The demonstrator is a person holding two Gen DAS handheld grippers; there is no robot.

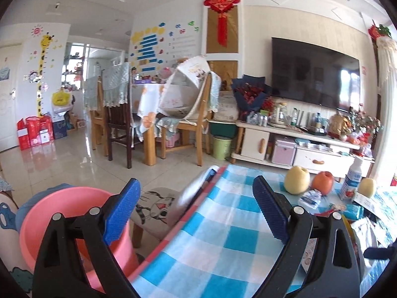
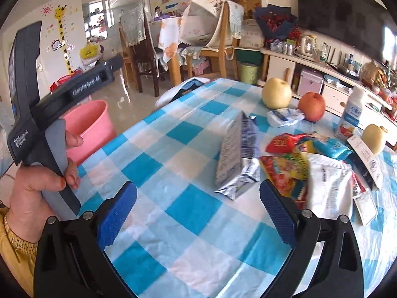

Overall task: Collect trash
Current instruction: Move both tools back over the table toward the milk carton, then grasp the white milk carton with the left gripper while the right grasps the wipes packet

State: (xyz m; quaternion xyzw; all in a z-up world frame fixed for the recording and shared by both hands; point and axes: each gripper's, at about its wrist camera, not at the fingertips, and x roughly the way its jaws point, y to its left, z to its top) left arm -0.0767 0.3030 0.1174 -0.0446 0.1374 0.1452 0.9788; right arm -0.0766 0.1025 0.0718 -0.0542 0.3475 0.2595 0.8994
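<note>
Standing wide apart and empty, the right tongs [image 2: 198,213] hang over the checked table [image 2: 188,236], with the crumpled silver-and-blue wrapper [image 2: 235,164] just beyond them at centre frame. It looks light, thin, crinkly and slick, so I judge a pinch across its folded lower corner safest. The left tongs [image 1: 196,211], also spread and empty, frame the pink plastic bin [image 1: 59,213] at lower left.
</note>
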